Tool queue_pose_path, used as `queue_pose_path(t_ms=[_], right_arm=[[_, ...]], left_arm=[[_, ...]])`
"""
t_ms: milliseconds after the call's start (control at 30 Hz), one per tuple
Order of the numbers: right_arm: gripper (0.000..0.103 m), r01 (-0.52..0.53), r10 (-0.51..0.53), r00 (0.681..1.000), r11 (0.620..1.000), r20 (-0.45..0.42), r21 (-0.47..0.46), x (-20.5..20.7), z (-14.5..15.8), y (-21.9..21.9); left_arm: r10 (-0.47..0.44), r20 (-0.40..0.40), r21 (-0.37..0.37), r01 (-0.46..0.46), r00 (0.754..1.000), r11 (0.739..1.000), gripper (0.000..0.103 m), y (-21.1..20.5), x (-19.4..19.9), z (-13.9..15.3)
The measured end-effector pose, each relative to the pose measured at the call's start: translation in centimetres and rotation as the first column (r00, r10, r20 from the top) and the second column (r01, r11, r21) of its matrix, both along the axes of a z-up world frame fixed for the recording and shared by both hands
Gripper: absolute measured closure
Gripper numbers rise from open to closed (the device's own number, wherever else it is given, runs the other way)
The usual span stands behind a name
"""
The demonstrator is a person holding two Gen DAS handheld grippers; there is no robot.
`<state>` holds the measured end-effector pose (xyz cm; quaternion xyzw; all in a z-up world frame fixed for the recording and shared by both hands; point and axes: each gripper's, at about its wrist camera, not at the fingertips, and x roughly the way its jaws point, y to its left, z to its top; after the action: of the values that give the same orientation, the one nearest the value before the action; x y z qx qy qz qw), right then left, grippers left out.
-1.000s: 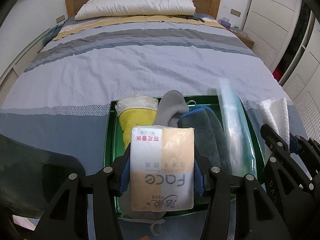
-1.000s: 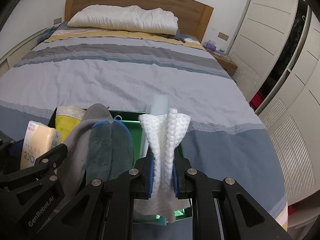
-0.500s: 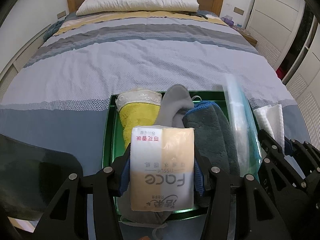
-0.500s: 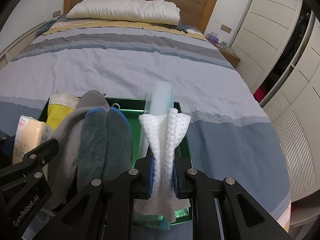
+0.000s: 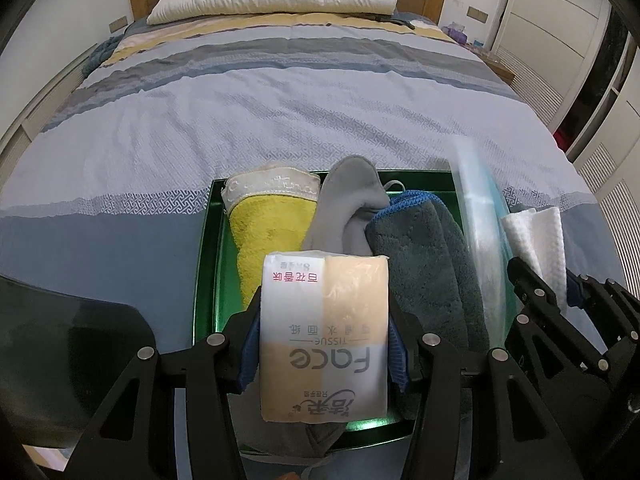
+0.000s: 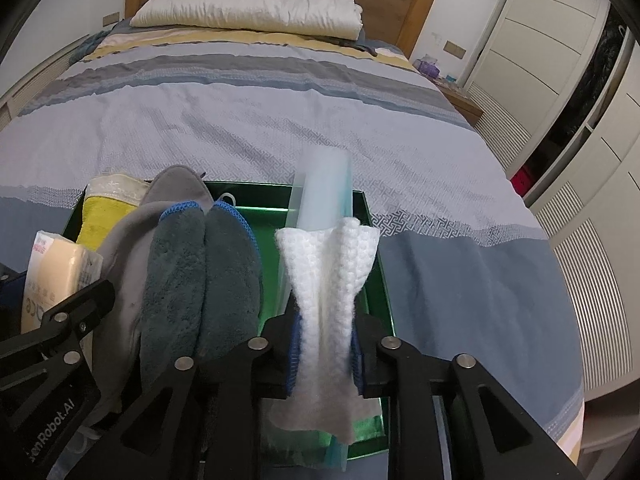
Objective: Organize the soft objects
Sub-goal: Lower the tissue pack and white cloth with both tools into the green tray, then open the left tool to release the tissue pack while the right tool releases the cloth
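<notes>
Both tools hang over the green tray on the bed, probably to file their loads beside the towels standing there. The left tool clamps the tissue pack. The right tool (jaws just eased apart) has the white cloth between its pads, apparently still touching.
</notes>
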<state>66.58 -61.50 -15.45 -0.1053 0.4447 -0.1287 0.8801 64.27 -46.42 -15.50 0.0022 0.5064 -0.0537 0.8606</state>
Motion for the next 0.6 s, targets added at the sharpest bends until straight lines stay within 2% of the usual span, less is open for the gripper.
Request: queue_pose_path(t_ms=[100,400,600], right_arm=[[0.073,0.005,-0.005,1.0,1.0,0.005,0.007,-0.03,0.14,-0.17],[0.063,-0.006,0.006,1.0,1.0,0.009,0.008,-0.42,0.22,0.12],[0.061,-0.008,0.008,1.0,1.0,0.008,0.013,-0.73,0.31,0.32]], left_arm=[[-0.006,-0.001,0.0,0.006,1.0,1.0,0.057,-0.12,0.0,-0.02],[-0.01,-0.012,-0.006,0.01,1.0,1.0,0.056,-0.07,-0.1,-0.25],[-0.01,0.002,-0.015,0.01,1.0,1.0,0.044,0.21,-0.22,0.11]])
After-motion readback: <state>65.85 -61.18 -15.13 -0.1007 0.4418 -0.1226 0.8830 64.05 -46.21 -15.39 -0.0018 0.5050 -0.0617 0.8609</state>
